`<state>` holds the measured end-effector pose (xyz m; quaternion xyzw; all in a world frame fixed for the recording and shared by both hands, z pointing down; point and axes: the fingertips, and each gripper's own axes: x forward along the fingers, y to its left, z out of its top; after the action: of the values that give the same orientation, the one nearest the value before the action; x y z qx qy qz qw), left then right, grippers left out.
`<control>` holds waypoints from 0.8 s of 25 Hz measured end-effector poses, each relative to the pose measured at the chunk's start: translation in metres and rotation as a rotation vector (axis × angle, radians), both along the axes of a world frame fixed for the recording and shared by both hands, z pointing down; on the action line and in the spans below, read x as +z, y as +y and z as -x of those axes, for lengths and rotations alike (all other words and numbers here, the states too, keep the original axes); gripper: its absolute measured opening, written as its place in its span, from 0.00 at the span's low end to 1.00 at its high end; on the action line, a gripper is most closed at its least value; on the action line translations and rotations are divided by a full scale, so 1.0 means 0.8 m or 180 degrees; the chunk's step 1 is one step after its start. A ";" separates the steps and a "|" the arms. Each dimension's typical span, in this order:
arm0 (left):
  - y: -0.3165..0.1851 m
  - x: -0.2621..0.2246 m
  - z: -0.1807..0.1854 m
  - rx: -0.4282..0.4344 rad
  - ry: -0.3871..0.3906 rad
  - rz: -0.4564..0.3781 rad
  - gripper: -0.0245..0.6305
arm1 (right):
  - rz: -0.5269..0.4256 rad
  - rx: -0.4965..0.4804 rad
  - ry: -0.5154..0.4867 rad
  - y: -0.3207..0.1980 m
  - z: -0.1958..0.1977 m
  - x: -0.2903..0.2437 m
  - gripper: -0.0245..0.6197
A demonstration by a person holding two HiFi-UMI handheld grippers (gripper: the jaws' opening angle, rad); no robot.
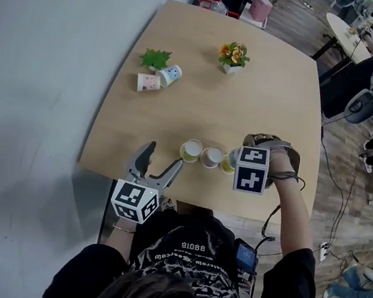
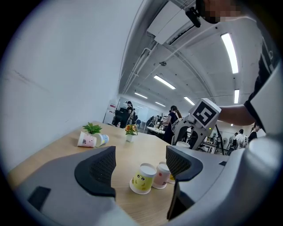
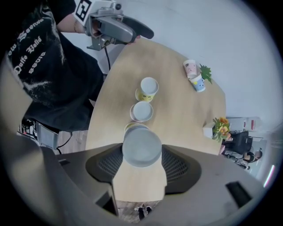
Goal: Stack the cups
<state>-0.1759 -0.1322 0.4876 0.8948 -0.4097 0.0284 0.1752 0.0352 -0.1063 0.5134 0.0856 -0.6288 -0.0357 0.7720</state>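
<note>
At the far left of the table (image 1: 276, 109), two paper cups lie on their sides, touching each other: a pink cup (image 1: 148, 82) and, just right of it, a blue-patterned cup (image 1: 170, 75). A small green plant (image 1: 156, 58) sits just beyond them.

Nearer the person, at the near-left edge of the table, the left hand-held gripper (image 1: 163, 157) points almost level across the tabletop. Its jaws stand wide apart and nothing is between its pads. In the left gripper view, the row of cups shows in the gap but lies further along the table, clear of the jaws.

That row stands near the near edge, with the cups upside down and side by side. A yellow cup (image 1: 191, 150) with a printed face is on the left. A pale pink cup (image 1: 211, 157) touches it in the middle. A yellow-green cup (image 1: 228, 162) on the right is partly hidden by the other tool. Well beyond the row, towards the far side, stands a small white pot of orange flowers (image 1: 233, 57).

The right hand-held gripper (image 3: 142, 154) points steeply down over the right end of the row. Its jaws are closed on a white paper cup (image 3: 141, 145), one pad on each side of the cup wall. The cup is upside down, with its base facing the camera. It hangs directly above the yellow-green cup, whose rim shows just past it. Whether the two cups touch cannot be told.
</note>
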 end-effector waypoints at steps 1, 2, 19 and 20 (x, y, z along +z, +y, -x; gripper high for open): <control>0.000 0.000 0.002 -0.0006 0.0007 0.0001 0.59 | -0.0004 0.0014 -0.0058 0.001 0.003 -0.001 0.48; -0.001 0.000 0.004 -0.0012 0.0012 0.0001 0.59 | -0.0012 0.0037 -0.0135 0.001 0.006 -0.003 0.48; -0.001 0.012 0.022 -0.0090 0.0003 0.0039 0.59 | -0.0088 0.0134 -0.0348 -0.015 0.026 0.009 0.48; -0.001 0.011 0.021 -0.0088 0.0005 0.0038 0.59 | -0.0083 0.0123 -0.0320 -0.015 0.025 0.009 0.48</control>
<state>-0.1929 -0.1329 0.4968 0.8880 -0.4218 0.0278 0.1813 0.0155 -0.1180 0.5207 0.1095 -0.6644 -0.0247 0.7389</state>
